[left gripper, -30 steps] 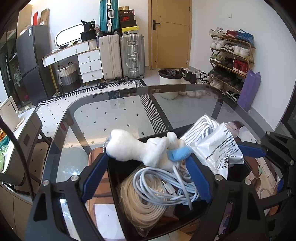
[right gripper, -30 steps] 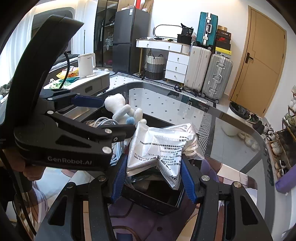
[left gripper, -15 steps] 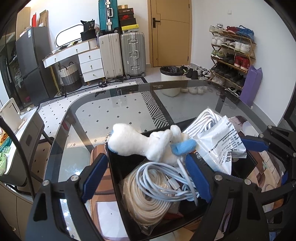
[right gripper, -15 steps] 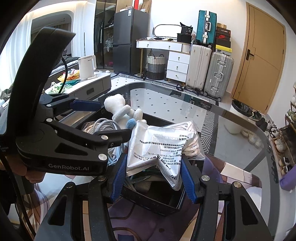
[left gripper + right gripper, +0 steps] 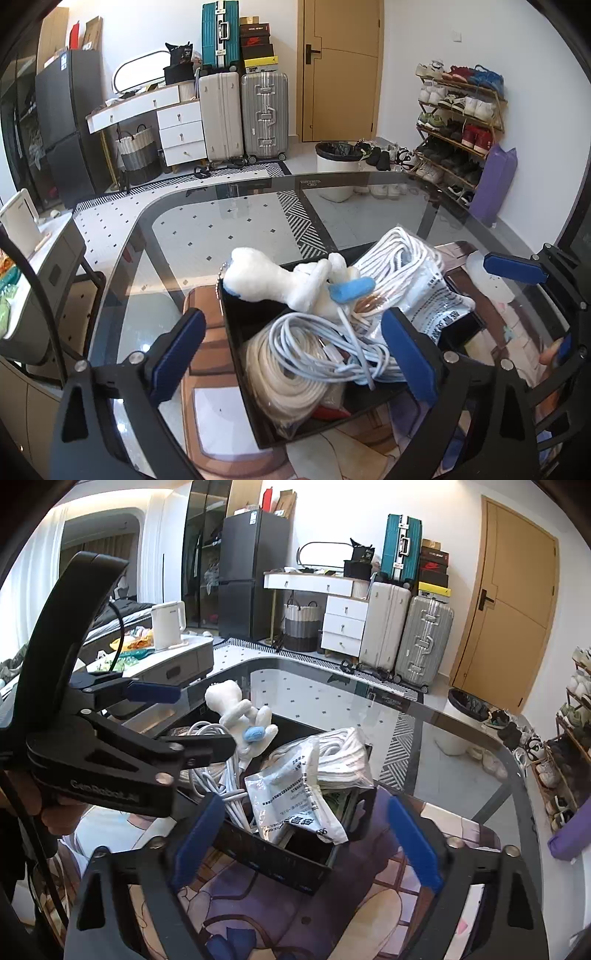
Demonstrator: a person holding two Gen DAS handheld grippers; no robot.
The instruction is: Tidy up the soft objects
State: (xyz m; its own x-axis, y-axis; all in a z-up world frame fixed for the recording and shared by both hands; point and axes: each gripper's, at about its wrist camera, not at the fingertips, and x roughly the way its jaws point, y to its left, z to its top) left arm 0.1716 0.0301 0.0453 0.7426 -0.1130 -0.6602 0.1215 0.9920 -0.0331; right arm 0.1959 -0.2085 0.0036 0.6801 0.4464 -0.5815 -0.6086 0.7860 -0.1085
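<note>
A black bin [image 5: 236, 325] sat on the glass table [image 5: 207, 236], crammed with soft things. A white plush toy [image 5: 273, 280] lay across its far rim, blue tail tip [image 5: 351, 290] toward the middle, its head hanging over the bin's edge. Below it a pale blue cable bundle [image 5: 317, 336] rested on a bagged coil of cream cord [image 5: 280, 384]. Beside these, a clear printed bag of white rope [image 5: 402, 273] leaned against the bin's right side, spilling above the rim.

The left tongs [image 5: 291, 354] stood spread wide — one blue pad outside the bin's left wall, the other over the cables — pinching nothing. The right tongs [image 5: 306, 842] were likewise spread apart, their blue pads flanking the near corner of the bin [image 5: 273, 856] with the printed bag [image 5: 295, 797] between them but untouched. In the right wrist view the left tongs [image 5: 166, 716] showed from the side, with the plush toy [image 5: 236, 709] just beyond them.

Suitcases [image 5: 243, 110] and a shoe rack [image 5: 458, 122] stood by the far walls.
</note>
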